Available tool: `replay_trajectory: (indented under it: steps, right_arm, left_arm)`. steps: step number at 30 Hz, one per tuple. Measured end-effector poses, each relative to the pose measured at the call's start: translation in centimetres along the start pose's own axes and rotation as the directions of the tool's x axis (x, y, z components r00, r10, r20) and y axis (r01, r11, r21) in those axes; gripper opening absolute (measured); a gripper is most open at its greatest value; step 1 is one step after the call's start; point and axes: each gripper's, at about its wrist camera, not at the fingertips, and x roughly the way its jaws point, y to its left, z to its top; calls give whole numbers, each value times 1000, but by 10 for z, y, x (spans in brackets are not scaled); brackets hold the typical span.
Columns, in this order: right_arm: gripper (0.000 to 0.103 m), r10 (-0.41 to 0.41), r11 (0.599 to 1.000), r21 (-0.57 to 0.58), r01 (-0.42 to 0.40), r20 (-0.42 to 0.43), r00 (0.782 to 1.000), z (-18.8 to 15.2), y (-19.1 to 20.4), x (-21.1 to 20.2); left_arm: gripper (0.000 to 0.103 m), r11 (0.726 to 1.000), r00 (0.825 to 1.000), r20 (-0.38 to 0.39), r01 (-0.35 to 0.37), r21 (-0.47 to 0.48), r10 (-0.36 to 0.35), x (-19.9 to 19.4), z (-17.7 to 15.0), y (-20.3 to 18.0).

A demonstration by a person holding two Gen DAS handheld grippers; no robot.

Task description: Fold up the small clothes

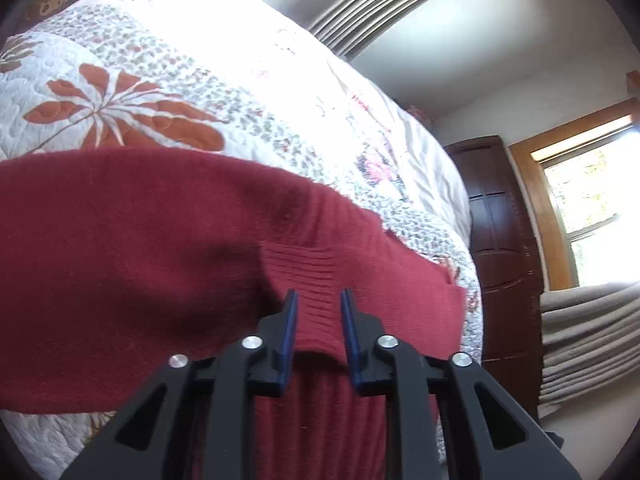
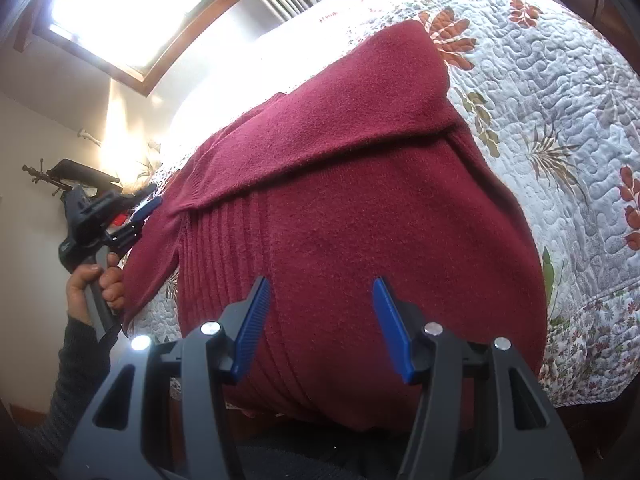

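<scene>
**Sweater partly folded, more to do**

The red sweater (image 2: 340, 200) lies on the quilt (image 2: 560, 128) with 1 sleeve folded across. The left gripper (image 1: 319, 300) straddles its ribbed cuff, fingers parted; the right gripper (image 2: 320, 284) hovers open, holding nothing. Further folds remain.

Both claws parted, the left one held by a hand at the far side.

The left claw (image 1: 319, 300) has its blue-padded fingers (image 1: 291, 320) a narrow gap apart, tips pointing forward and slightly down. The right claw (image 2: 322, 286) is spread much wider, its ribbed blue fingers (image 2: 252, 320) angled outward. In the right wrist view the left claw (image 2: 148, 210) appears small at the left edge, fingers apparently a little apart, though it is too small to be sure. A hand (image 2: 94, 284) grips its grey handle from below, the forearm in a dark ribbed sleeve (image 2: 72, 384).
</scene>
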Motion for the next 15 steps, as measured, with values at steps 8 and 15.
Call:
replay_trajectory:
  steps: [8, 15]
  right_arm:
    - [55, 25, 998, -51, -24, 1, 1000, 2, 18, 1]
    - [58, 38, 998, -44, -39, -17, 999, 5, 18, 7]
  left_arm:
    - [40, 991, 992, -100, -92, -96, 83, 47, -3, 36]
    - [76, 967, 981, 163, -59, -247, 102, -77, -41, 84]
